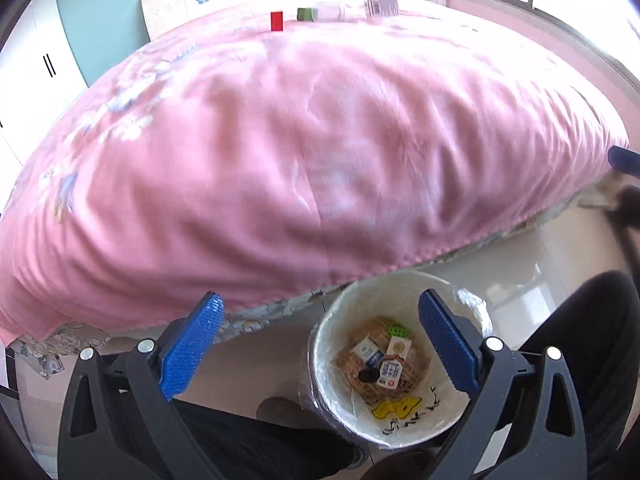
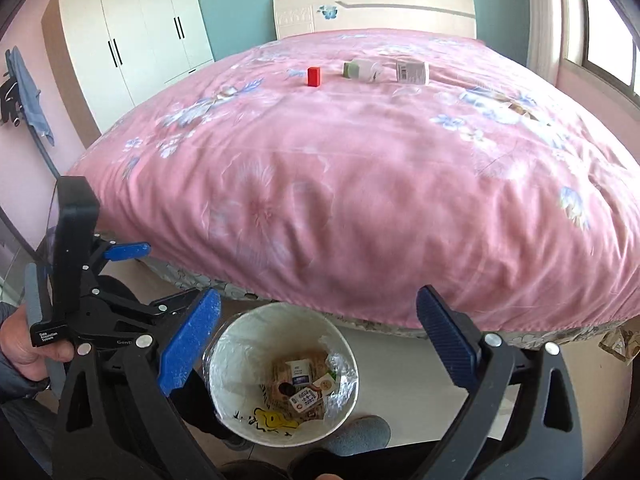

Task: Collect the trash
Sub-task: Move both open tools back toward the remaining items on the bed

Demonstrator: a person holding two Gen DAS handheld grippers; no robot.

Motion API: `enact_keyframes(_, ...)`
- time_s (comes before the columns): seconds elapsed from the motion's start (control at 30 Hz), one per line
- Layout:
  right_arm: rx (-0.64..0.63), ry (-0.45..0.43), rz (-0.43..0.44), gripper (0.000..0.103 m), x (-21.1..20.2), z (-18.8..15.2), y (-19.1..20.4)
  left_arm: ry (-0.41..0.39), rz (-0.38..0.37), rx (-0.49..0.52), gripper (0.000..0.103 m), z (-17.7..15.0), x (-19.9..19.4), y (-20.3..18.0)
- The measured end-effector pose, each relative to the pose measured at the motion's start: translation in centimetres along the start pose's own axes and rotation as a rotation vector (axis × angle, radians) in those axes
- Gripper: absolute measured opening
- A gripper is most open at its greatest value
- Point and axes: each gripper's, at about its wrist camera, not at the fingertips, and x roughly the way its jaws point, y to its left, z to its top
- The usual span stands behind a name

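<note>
While both claws, left claw [image 1: 320,340] and right claw [image 2: 318,338], hung wide and empty over the lined bin [image 2: 240,424], a red box [image 2: 314,76] and two bottles [image 2: 362,69] lay far ahead on the bed [image 2: 360,184]; next comes a long reach forward.

Your white lined trash bin [image 2: 280,420] stands upright on the floor at the bed's [image 2: 360,200] foot, holding small cartons and wrappers [image 2: 306,386]. Far up the bed lie a red box [image 2: 314,76], a green-capped bottle [image 2: 362,69] and a labelled container [image 2: 412,72].
</note>
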Motion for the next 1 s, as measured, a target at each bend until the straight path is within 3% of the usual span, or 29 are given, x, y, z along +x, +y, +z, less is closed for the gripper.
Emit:
enact_keyframes(0.2, 0.022, -0.024, -0.031, 0.096, -0.3, 2.9, -0.9, -0.128, 0.069, 0.003, 0.099, 4.3, -2.2, 0.2)
enact_keyframes(0.47, 0.121, -0.027, -0.053, 0.096, 0.5, 7.4, -4.0, -0.191, 0.052, -0.084, 0.099, 10.4, -2.9, 2.5)
enact_keyframes(0.7, 0.164, -0.048, -0.047, 0.096, 1.5, 11.2, -6.7, -0.152, 0.052, -0.103, 0.099, 14.4, -0.2, 3.9)
enact_keyframes(0.87, 0.145, -0.046, -0.122, 0.096, 3.2, 13.5, -7.9, -0.137, 0.048, -0.141, 0.099, 17.4, 2.0, 5.0)
enact_keyframes(1.0, 0.155, -0.033, -0.135, 0.096, 4.8, 15.5, -9.2, -0.12, 0.055, -0.146, 0.099, 20.1, 4.0, 5.8)
